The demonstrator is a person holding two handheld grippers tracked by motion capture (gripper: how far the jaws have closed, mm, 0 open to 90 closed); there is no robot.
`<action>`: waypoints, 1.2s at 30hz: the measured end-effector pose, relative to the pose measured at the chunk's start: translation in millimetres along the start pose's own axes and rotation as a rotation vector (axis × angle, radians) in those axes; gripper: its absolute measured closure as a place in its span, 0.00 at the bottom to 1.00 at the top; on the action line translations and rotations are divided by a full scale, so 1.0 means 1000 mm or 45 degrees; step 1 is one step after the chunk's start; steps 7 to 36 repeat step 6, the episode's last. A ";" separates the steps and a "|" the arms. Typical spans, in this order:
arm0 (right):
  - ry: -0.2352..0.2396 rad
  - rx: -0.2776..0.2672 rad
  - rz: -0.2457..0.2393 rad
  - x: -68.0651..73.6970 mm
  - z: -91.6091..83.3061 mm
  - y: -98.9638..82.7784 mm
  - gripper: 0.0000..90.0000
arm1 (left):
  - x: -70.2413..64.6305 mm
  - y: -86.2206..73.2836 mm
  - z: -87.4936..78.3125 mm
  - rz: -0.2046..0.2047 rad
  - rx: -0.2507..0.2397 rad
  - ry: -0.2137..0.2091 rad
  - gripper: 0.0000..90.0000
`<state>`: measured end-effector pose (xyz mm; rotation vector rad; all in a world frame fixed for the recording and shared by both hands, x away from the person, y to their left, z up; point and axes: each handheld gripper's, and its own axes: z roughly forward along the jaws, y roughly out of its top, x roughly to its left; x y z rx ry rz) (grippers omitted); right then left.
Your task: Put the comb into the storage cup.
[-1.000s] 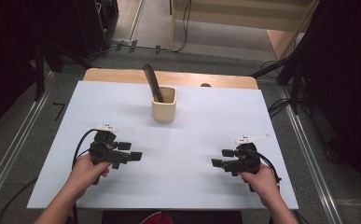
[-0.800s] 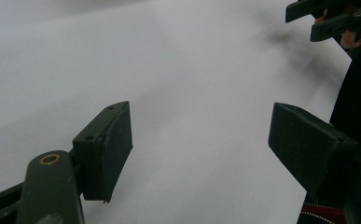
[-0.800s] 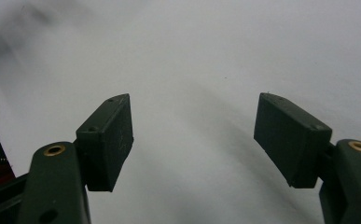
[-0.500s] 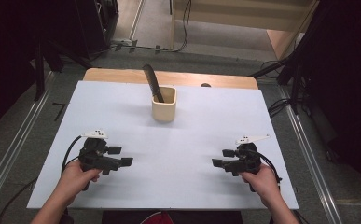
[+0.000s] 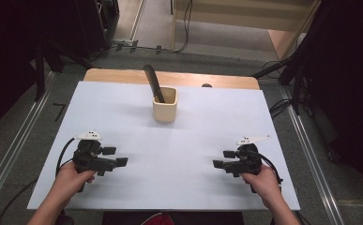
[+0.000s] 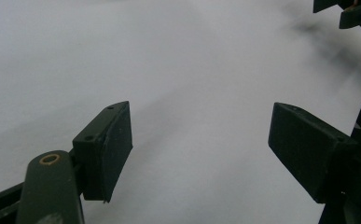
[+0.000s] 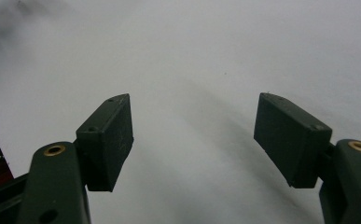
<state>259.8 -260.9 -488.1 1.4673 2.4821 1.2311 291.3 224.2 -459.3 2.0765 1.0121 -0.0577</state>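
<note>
A beige cup [image 5: 165,107] stands at the back middle of the white table [image 5: 193,136], with a dark curved tool [image 5: 152,82] leaning out of it to the left. My left gripper [image 5: 116,156] rests low over the front left of the table, far from the cup, its jaws pointing right. In the left gripper view the left gripper [image 6: 199,140] is open over bare white surface. My right gripper [image 5: 223,158] sits at the front right, pointing left toward the other one. In its own view the right gripper [image 7: 194,135] is open with nothing between the jaws.
A wooden strip [image 5: 123,75] shows behind the white sheet. Metal rails [image 5: 10,154] run along both sides of the table, and cables [image 5: 282,105] lie on the floor at the right. The other hand's gripper [image 6: 350,11] shows at the left gripper view's top right.
My left hand has drawn the left gripper leftward and nearer to the table's front edge. The right gripper, the cup and the tool have stayed put.
</note>
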 end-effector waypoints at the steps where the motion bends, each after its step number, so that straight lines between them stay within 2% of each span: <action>1: 0.001 0.000 0.000 0.000 0.000 0.000 0.29 | 0.000 0.000 0.000 0.000 0.000 -0.001 0.26; 36: 0.007 0.006 -0.002 0.000 0.001 0.000 0.29 | 0.000 0.000 0.000 0.007 0.003 0.000 0.26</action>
